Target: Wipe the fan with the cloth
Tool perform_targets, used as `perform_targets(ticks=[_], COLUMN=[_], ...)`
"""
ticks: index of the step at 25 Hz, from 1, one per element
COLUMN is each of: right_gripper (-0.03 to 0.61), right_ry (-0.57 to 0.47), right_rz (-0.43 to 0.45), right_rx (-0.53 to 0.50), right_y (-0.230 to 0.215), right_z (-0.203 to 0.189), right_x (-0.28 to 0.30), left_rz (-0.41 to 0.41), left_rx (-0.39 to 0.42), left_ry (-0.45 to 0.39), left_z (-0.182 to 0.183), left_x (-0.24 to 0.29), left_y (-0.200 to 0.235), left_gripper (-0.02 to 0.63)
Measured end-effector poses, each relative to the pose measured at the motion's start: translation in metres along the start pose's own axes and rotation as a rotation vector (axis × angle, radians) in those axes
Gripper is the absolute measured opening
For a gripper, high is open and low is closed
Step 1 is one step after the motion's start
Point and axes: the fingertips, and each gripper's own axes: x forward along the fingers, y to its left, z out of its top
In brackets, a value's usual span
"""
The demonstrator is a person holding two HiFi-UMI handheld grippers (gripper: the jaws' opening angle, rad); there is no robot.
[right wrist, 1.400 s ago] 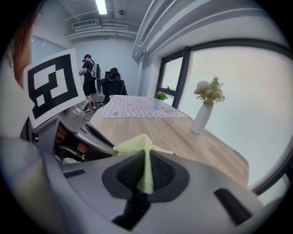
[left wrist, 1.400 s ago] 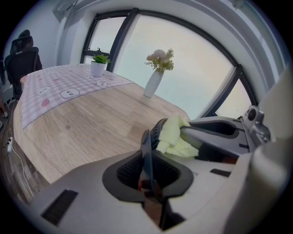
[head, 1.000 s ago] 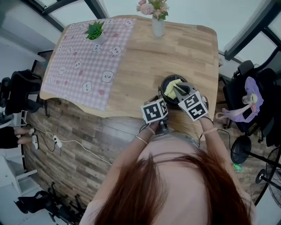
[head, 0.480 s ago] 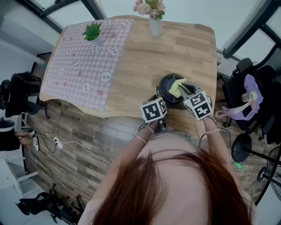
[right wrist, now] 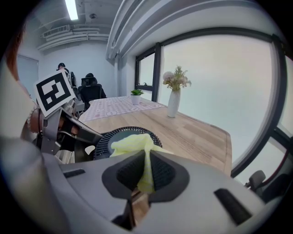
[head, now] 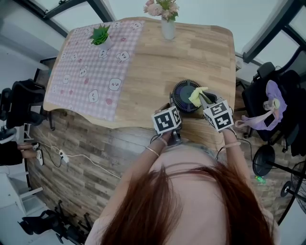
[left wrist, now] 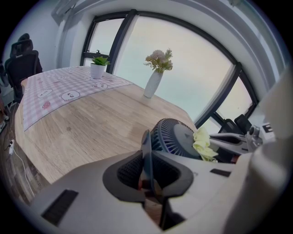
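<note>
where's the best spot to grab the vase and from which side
Grip the vase round its slim white body, about halfway up, coming in level from the near side. It stands upright near the far edge of the table, and the flowers fill its mouth, so a reach from above would likely crush them.

soft, flat daylight comes through the tall dark-framed windows (right wrist: 219, 91), which blow out to white glare. a white ceiling strip light (right wrist: 72, 9) glows too. the pale wooden tabletop (head: 191, 57) is bright, its shadows faint. all views bow at the edges; both gripper views darken to black rims.
</note>
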Motion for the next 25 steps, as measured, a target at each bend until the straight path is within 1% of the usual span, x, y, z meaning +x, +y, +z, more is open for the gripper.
perform_targets(ticks=[5,11,15,18,22,25], right_gripper=[0.028,0.028,0.028,0.028,0.028,0.028], right_ry=[-0.003,0.001,-0.002,0.018,0.059,0.034], right_rz=[-0.009,-0.045,-0.064,-0.087,-0.111,-0.148], right_rx=[0.008,0.003,0.028,0.063,0.143,0.196], right_y=[-0.003,-0.006,-0.012,-0.016,-0.026,-0.036], right_z=[-0.004,-0.006,-0.01,-0.02,-0.037,-0.033], right_x=[-0.002,-0.007,-0.009,-0.013,-0.02,-0.033], left_rz=[0.005,0.006,0.007,0.005,-0.008,-0.019], left_rx=[0.01,0.01,0.01,0.014,0.02,0.014], left_ry=[0.001,0.002,0.001,0.001,0.011,0.019], left_z=[-0.001,-0.002,-0.001,-0.001,-0.002,-0.002], left_x=[0.0,-0.001,0.0,0.0,0.001,0.001], left_y=[0.0,0.0,0.0,0.0,-0.001,-0.001], left_gripper=[0.051,0.052,0.051,0.051,0.052,0.052])
